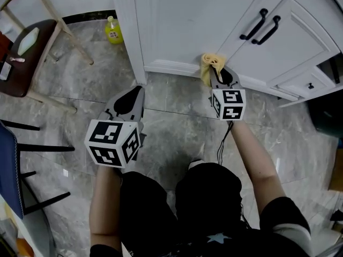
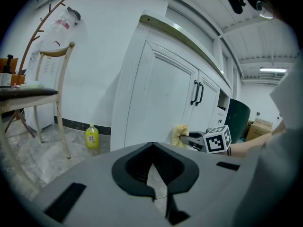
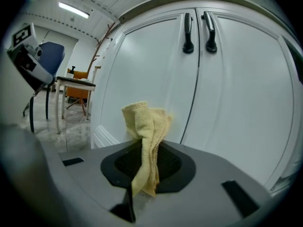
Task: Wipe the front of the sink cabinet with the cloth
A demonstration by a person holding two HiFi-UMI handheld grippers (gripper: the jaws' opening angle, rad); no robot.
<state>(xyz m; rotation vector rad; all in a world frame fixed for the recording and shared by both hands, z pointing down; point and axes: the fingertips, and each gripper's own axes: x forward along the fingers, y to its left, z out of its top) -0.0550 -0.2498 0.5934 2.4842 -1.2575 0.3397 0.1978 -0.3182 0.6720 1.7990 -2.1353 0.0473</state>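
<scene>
1. The grey stone floor (image 1: pixel 177 122) fills most of the head view.
2. The white sink cabinet (image 1: pixel 193 25) stands at the top of that view. Both its doors are closed.
3. A wooden stool (image 1: pixel 27 78) with a brown top stands on the floor, well to the left of the cabinet.
4. The left tool (image 1: pixel 130 101) hangs over the floor, near the cabinet's left corner. Its jaws are closed together and there is nothing between them (image 2: pixel 154 174).
5. The right tool (image 1: pixel 221 79) points at the bottom of the cabinet. Its jaws are squeezed tight on the cloth (image 3: pixel 147 169).
6. The yellow cloth (image 1: pixel 210 64) sticks out past the tool's tips in a bunched lump (image 3: pixel 144 126). It is low down at the foot of the left door and seems to touch the cabinet there, but that is hard to see for sure.
7. A small yellow bottle (image 1: pixel 113 31) stands on the floor just beside the cabinet's left side.
8. Two black handles (image 1: pixel 261 27) sit side by side where the doors meet.
</scene>
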